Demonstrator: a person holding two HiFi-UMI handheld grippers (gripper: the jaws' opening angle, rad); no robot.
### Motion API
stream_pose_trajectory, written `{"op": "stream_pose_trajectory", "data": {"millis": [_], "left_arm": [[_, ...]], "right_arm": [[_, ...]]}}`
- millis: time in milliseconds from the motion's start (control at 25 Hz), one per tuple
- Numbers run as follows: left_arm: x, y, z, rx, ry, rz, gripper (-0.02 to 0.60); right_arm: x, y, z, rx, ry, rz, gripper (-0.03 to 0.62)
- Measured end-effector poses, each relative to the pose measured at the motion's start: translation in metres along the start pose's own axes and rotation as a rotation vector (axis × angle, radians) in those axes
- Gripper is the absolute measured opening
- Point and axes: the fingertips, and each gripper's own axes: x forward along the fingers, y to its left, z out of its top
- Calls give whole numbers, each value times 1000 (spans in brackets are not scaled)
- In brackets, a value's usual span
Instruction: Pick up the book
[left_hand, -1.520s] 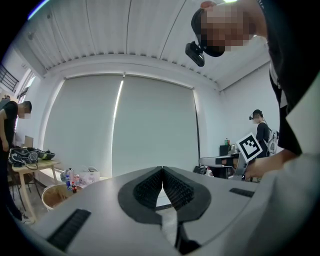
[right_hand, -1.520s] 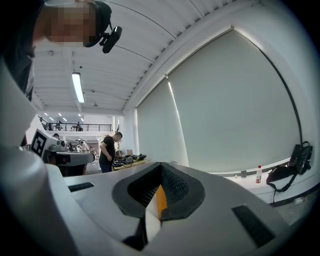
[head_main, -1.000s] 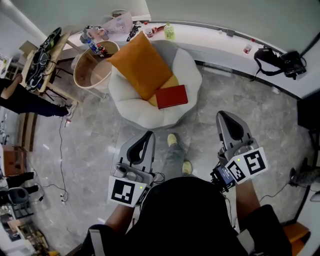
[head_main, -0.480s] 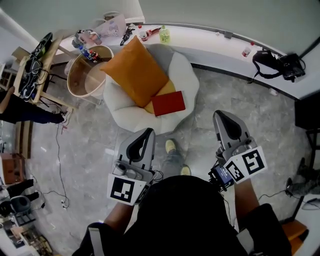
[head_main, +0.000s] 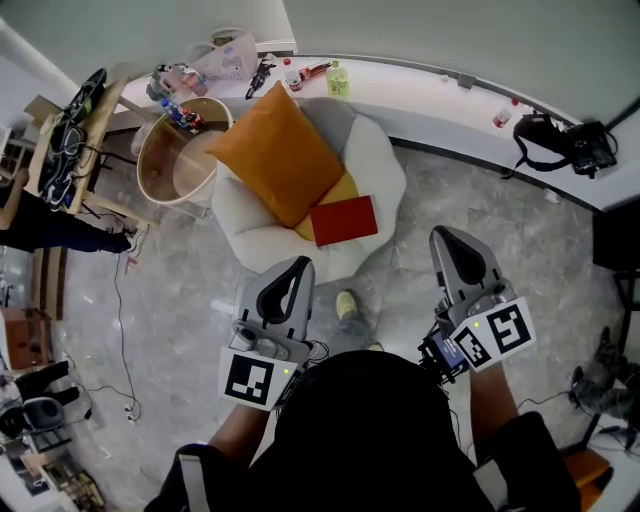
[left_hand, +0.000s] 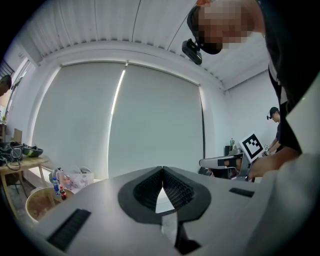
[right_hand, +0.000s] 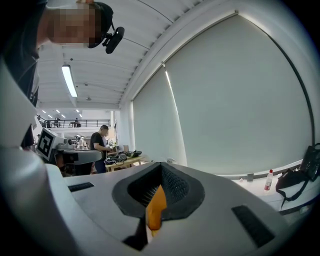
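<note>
The red book (head_main: 344, 220) lies flat on a white round seat (head_main: 385, 165), half on a yellow pad beside a large orange cushion (head_main: 278, 152). My left gripper (head_main: 297, 264) is held level in front of me, its tip just short of the seat's near rim. Its jaws are shut and empty, and they meet at the tip in the left gripper view (left_hand: 162, 169). My right gripper (head_main: 447, 233) is to the right of the seat, over the floor. It is shut and empty too (right_hand: 161, 164). Through the slit below its jaws a strip of the orange cushion (right_hand: 156, 207) shows.
A round wooden tub (head_main: 180, 160) stands left of the seat. A white ledge (head_main: 430, 85) curves behind it, with bottles and a black bag (head_main: 560, 140). A desk with cables (head_main: 70, 120) is at the far left, and a cord trails over the floor (head_main: 120, 290).
The seat and book have slid lower in the head view, closer to both grippers. Both grippers keep the same pose and stay shut.
</note>
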Motion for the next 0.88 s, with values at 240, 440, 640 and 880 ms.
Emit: {"op": "stream_pose_trajectory", "data": {"millis": [240, 440, 640, 880], "left_arm": [[12, 24, 0, -12, 2, 1, 14], [23, 42, -2, -25, -2, -4, 14], [33, 63, 1, -37, -8, -5, 14], [40, 84, 1, -43, -14, -9, 14]], "right_arm": [[26, -3, 4, -8, 9, -2, 11], [48, -7, 7, -14, 15, -12, 11], [70, -8, 13, -25, 21, -14, 11], [94, -8, 17, -37, 20, -15, 11]]}}
